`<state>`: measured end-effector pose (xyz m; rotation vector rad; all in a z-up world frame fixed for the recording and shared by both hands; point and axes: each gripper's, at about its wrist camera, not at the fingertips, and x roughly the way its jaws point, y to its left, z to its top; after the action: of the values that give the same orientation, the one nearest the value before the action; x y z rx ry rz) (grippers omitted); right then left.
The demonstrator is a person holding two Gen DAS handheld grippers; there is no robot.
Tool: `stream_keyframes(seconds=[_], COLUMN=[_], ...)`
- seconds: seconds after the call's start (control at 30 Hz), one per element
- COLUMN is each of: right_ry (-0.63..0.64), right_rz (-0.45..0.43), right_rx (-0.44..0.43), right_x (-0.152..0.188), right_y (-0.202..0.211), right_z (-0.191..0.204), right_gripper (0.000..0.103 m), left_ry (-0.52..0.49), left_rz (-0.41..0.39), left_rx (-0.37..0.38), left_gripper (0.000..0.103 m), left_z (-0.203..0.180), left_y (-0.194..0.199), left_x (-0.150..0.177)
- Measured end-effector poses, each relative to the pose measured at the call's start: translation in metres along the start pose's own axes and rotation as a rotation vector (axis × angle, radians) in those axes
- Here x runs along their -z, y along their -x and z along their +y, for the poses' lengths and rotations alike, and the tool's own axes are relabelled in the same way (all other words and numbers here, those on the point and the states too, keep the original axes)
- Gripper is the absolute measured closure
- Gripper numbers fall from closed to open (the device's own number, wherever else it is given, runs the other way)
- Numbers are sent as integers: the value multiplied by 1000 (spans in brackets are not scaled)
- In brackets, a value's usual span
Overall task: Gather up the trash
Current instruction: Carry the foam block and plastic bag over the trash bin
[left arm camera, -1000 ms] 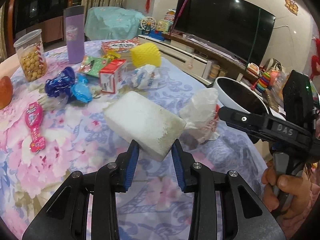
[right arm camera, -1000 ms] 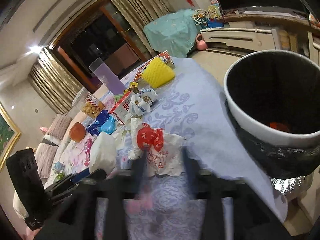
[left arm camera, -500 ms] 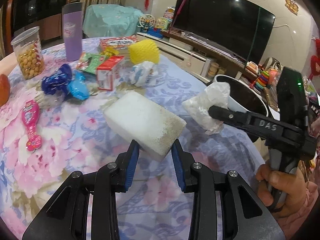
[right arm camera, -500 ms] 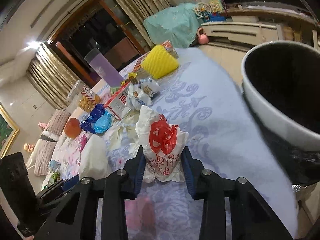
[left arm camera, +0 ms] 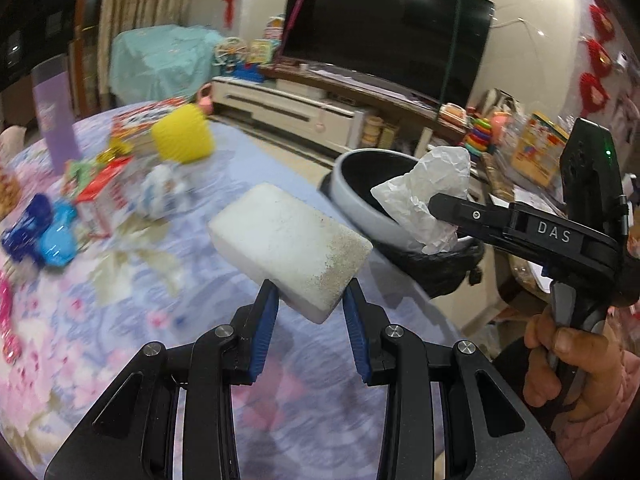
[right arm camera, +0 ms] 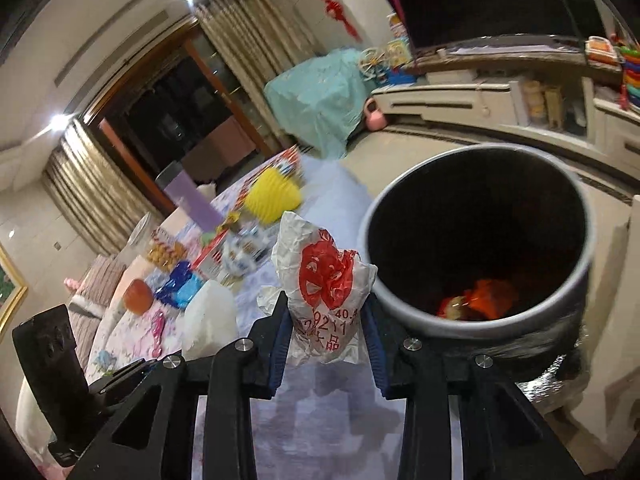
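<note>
floral cloth covers the table point(left arm camera: 132, 320), and a dark television point(left arm camera: 384, 36) fills the wall behind it. a white foam block point(left arm camera: 290, 246) is clamped at its near corner between the blue pads of the left gripper point(left arm camera: 310, 312) and is held clear of the cloth, as it was a second ago. the view has swung toward the grey bin point(left arm camera: 352, 200) beside the table edge, which sat farther off before. a crumpled white bag with red print point(right arm camera: 326, 288) is pinched by the right gripper point(right arm camera: 326, 340); a second ago the bag lay on the cloth between wider jaws. it is now carried just beside the bin's rim point(right arm camera: 476, 152), with orange scraps point(right arm camera: 480, 300) seen inside. snack packets point(left arm camera: 100, 196) are left on the table.
</note>
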<state>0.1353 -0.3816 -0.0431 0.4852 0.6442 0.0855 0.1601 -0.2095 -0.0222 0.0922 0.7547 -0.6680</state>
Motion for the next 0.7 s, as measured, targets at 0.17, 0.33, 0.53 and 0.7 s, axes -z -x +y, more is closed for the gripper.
stream_keyframes(seconds=[0.17, 0.33, 0.53, 0.7], right_ry=[-29, -48, -65, -78], right_rz=[-35, -50, -60, -61], right_rx=[45, 78, 105, 114], right_x=[-11, -19, -25, -26], right_y=[16, 23, 26, 26], right_z=[-25, -44, -62, -72], right_gripper=[68, 68, 68, 68], left_ry=[-44, -80, -100, -128], left_rz=[-1, -1, 8, 8], left_rx=[36, 63, 78, 82], left_gripper=[71, 71, 71, 71], left_z=[-24, -42, -53, -64], left_y=[-11, -23, -35, -44], left_x=[-12, -23, -32, -42])
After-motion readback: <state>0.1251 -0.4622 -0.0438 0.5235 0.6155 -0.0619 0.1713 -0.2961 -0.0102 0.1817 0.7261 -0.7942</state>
